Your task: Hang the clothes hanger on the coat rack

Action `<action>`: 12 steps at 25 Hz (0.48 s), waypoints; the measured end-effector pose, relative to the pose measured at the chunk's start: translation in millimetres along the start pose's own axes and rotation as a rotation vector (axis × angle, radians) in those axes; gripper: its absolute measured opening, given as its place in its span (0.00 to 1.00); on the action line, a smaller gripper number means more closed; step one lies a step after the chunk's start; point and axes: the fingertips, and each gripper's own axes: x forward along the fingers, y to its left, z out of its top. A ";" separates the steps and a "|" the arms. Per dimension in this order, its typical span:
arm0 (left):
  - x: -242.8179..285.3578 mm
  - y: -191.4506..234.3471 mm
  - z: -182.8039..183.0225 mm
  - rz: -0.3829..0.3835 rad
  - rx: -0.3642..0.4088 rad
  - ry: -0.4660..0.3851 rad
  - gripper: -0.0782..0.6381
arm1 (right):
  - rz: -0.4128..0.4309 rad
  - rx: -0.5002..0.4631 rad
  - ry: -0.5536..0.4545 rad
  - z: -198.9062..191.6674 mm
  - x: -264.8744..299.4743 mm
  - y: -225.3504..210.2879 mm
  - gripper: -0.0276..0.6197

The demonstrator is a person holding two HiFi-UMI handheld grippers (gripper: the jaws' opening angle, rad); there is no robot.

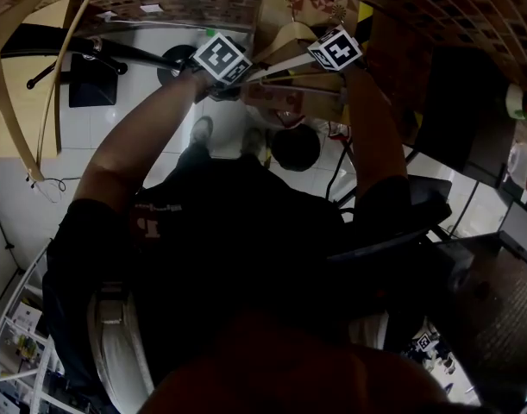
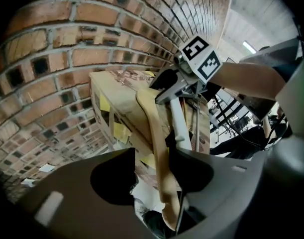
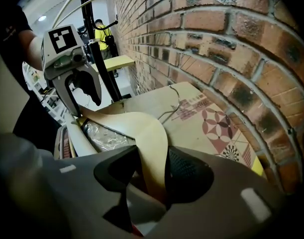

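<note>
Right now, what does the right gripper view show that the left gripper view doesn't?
Only the right gripper view: the hanger's metal hook, the left gripper at the hanger's far arm, and a person in yellow far back.
Only the left gripper view: the right gripper, the forearm behind it, and a ceiling light.
Both: the wooden hanger running between that view's own open jaws, the brick wall and the cardboard box.
</note>
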 end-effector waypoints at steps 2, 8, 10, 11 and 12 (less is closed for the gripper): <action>2.6 -2.0 -1.5 -0.002 0.003 0.012 0.40 | -0.008 -0.010 -0.003 1.1 -1.5 1.0 0.36; 0.5 -21.5 3.3 -0.049 0.064 0.016 0.25 | -0.031 -0.038 -0.042 2.3 -8.0 1.5 0.34; -2.9 -14.8 8.1 -0.014 0.072 -0.005 0.24 | -0.063 -0.040 -0.085 7.8 -15.7 -2.7 0.33; -6.1 -10.3 12.8 0.009 0.072 -0.022 0.23 | -0.084 -0.036 -0.112 12.4 -21.5 -6.1 0.33; -10.6 -7.2 18.9 0.030 0.076 -0.040 0.23 | -0.105 -0.033 -0.141 17.5 -27.9 -9.8 0.33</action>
